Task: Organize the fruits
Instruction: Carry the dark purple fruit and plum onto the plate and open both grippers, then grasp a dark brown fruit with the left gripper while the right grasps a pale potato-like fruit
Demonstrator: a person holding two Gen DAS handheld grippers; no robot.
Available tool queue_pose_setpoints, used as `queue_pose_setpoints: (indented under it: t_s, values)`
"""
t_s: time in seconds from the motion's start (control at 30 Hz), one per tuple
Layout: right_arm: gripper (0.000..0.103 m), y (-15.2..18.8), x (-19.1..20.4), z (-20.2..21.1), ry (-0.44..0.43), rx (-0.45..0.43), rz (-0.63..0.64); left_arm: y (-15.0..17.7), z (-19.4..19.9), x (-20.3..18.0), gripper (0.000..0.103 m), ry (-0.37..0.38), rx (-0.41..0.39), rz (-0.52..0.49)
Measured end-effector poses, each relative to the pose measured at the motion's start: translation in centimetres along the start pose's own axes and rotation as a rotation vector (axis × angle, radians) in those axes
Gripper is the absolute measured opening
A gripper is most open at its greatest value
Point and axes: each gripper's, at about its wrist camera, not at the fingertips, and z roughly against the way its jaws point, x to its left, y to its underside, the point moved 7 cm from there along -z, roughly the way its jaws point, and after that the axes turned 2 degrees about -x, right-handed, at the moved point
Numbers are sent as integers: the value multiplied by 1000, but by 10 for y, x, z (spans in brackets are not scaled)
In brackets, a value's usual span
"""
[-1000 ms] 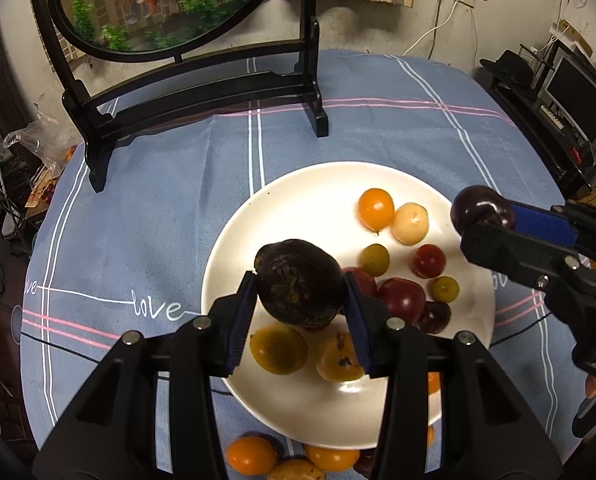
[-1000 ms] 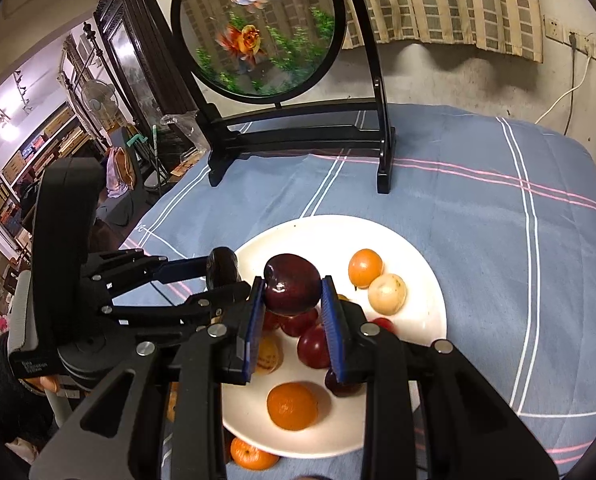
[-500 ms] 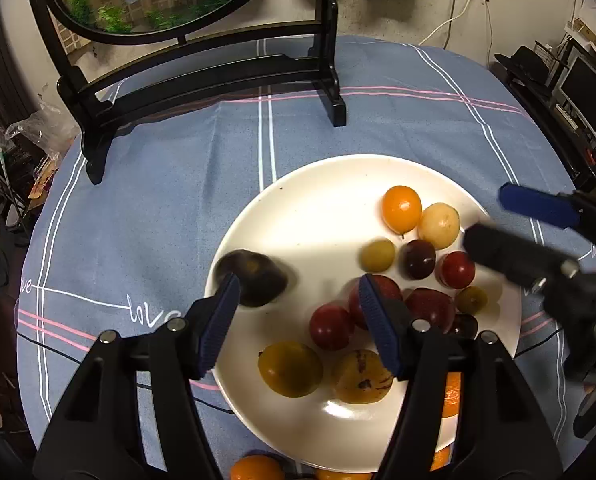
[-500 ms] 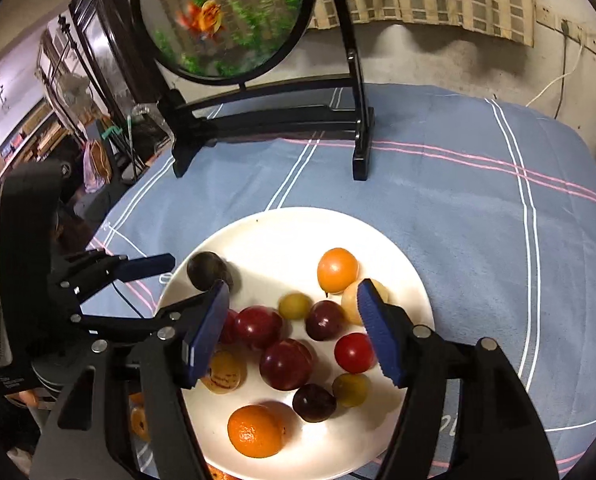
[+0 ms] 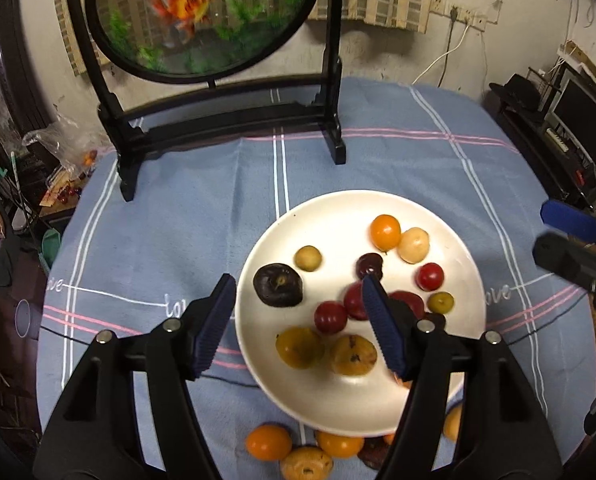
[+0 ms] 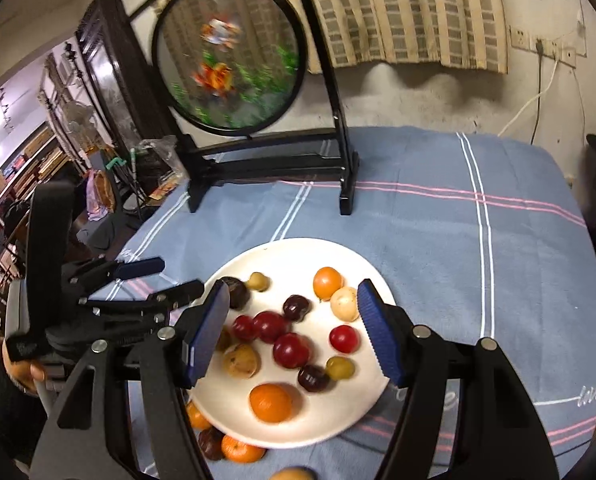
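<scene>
A white plate (image 5: 338, 216) (image 6: 298, 252) on the blue tablecloth holds several small fruits: red, orange, yellow and dark ones. A dark purple fruit (image 5: 277, 284) lies at the plate's left side; it also shows in the right wrist view (image 6: 235, 290). A dark red fruit (image 5: 370, 265) (image 6: 296, 307) lies near the plate's middle. My left gripper (image 5: 298, 322) is open and empty above the plate's near left part. My right gripper (image 6: 291, 330) is open and empty above the plate. Each gripper shows in the other's view, the right (image 5: 566, 240) and the left (image 6: 157, 280).
Several loose fruits (image 5: 298, 446) (image 6: 225, 442) lie on the cloth at the plate's near edge. A round fish picture on a black stand (image 5: 225, 132) (image 6: 273, 160) is at the table's far side. Cluttered shelves and furniture surround the table.
Both grippers opened and let go: the dark purple fruit and the dark red fruit now lie on the plate. Both grippers pulled back and up from the plate.
</scene>
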Motion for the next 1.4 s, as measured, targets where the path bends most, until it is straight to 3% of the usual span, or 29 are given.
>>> queue_pose_setpoints:
  t_s: [0.13, 0.23, 0.37, 0.5, 0.63, 0.67, 0.8, 1.0, 1.07, 1.1, 1.3, 1.4]
  values:
    - [67, 38, 4, 14, -10, 59, 20, 18, 19, 9, 68, -7, 2, 12]
    - [67, 83, 5, 15, -3, 152, 43, 39, 29, 21, 68, -14, 18, 42]
    - [67, 147, 7, 3, 22, 288, 77, 70, 35, 29, 69, -25, 59, 69]
    - [67, 177, 7, -15, 51, 351, 93, 111, 35, 28, 69, -24, 125, 81]
    - [61, 184, 11, -27, 63, 368, 130, 145, 32, 19, 69, 2, 192, 91]
    - [45, 186, 14, -31, 42, 386, 136, 154, 30, 14, 69, 10, 211, 91]
    - [43, 188, 16, -31, 39, 398, 158, 175, 28, -13, 69, 54, 255, 62]
    - [43, 182, -2, -15, 11, 375, 67, 181, 14, -57, 68, 85, 265, 9]
    - [43, 183, -5, -9, 5, 369, 53, 183, 4, -64, 61, 71, 274, -3]
    - [43, 184, -6, -7, 4, 367, 50, 183, 0, -67, 52, 61, 277, -13]
    - [43, 187, -7, 3, -17, 356, 39, 181, -21, -66, 50, 45, 293, -8]
    - [43, 189, -8, 4, -19, 358, 37, 180, -22, -72, 38, 80, 292, -20]
